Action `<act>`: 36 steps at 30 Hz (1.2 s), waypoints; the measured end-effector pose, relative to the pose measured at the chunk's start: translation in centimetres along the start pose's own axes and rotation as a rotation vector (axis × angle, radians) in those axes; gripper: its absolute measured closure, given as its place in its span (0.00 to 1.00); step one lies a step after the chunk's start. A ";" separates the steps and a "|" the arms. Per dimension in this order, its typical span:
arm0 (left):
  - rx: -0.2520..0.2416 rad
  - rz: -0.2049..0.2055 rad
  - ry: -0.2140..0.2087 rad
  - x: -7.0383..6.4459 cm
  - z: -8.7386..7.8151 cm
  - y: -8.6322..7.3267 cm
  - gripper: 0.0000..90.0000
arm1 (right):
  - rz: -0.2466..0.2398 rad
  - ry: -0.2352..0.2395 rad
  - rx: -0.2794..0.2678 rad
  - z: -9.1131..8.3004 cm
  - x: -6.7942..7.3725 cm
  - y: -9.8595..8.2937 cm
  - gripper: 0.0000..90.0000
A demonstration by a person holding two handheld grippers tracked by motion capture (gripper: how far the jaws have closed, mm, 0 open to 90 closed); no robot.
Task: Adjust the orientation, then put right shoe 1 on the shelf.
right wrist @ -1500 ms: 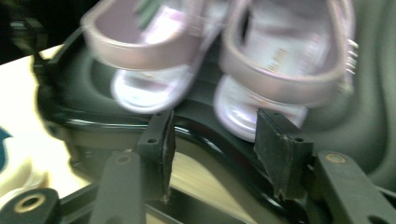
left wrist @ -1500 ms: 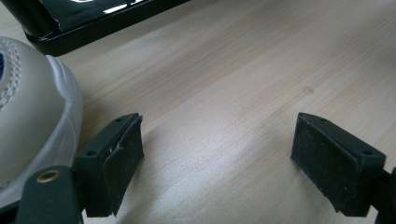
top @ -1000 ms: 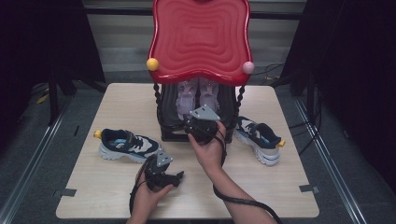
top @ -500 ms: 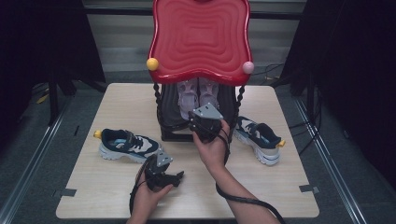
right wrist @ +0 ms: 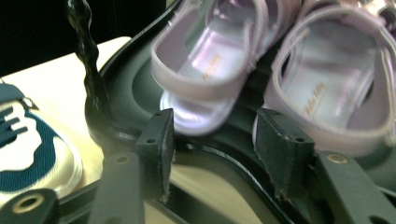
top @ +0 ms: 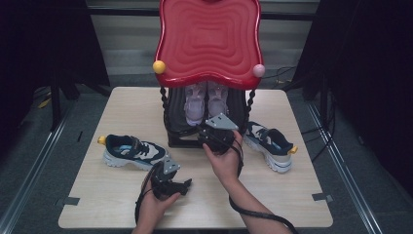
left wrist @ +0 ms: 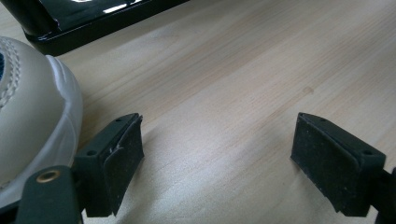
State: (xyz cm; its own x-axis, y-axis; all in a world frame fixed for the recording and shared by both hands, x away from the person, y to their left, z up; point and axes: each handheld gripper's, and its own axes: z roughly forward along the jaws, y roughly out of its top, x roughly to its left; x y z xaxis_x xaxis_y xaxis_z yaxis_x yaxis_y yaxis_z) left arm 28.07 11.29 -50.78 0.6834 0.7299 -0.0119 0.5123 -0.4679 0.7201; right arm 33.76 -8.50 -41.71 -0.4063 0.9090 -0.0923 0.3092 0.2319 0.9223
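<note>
The right tongs [top: 217, 138], jaws spread, have advanced to the left sandal [right wrist: 212, 60], ready to grasp; the left tongs [top: 170, 183] rest spread.

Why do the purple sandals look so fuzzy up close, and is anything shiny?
In the right gripper view the purple sandals sit very near the lens, so they blur softly; in the left gripper view white glare streaks the rack's glossy black base; in the high view the room around the table is dark.
</note>
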 end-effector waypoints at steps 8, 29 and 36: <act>-0.001 0.001 0.000 0.0 0.0 0.0 0.18 | 0.012 0.041 0.016 -1.4 -1.3 -1.9 0.39; 0.003 0.006 0.001 0.0 0.0 0.0 0.18 | -0.039 0.294 0.133 -4.5 -3.1 -6.8 0.17; 0.001 0.004 0.000 0.0 0.0 0.0 0.18 | -0.062 0.339 0.196 -5.3 -3.5 -8.9 0.16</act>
State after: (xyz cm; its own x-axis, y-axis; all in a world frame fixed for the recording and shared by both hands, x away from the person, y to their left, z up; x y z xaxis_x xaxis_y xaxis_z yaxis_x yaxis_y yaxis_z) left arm 28.08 11.31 -50.77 0.6854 0.7281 -0.0090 0.5102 -0.4713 0.7194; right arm 27.90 -15.56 -47.58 -0.6798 0.7333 0.0136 0.4202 0.3742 0.8267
